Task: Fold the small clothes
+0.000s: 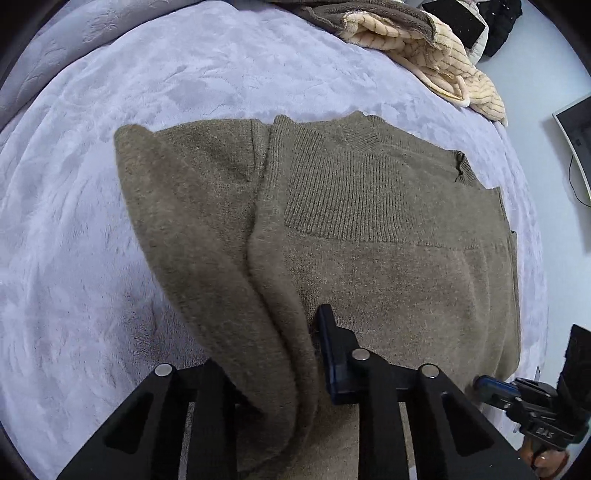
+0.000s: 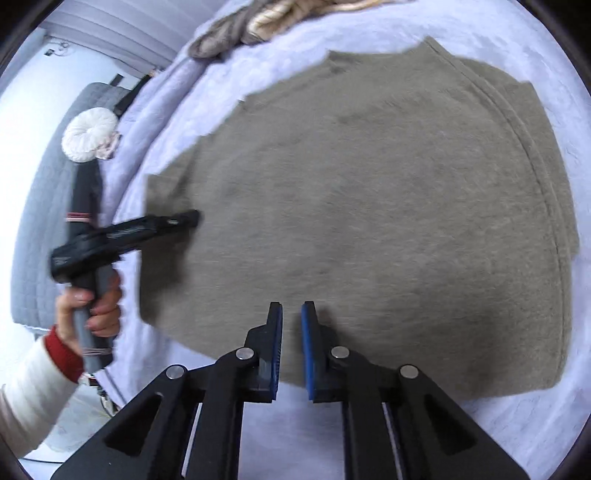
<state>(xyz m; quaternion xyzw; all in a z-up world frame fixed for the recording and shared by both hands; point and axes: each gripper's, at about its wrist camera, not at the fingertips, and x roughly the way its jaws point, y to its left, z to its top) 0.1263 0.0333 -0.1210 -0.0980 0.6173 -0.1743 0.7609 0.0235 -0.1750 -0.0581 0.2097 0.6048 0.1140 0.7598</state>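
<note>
An olive-brown knit sweater lies spread on a lavender blanket; its ribbed band and collar face away from me. My left gripper is shut on a raised fold along the sweater's left side. The cloth hides its left finger, and only the right finger shows. In the right wrist view the sweater fills the middle, and the left gripper, held by a hand, touches the garment's left edge. My right gripper hangs over the near hem, shut to a thin slit with nothing in it. Its blue tip shows at the hem's right corner.
A cream and brown fleece garment is heaped at the far edge of the bed, with black items beyond it. A screen stands off to the right. A white round cushion rests on grey quilted padding.
</note>
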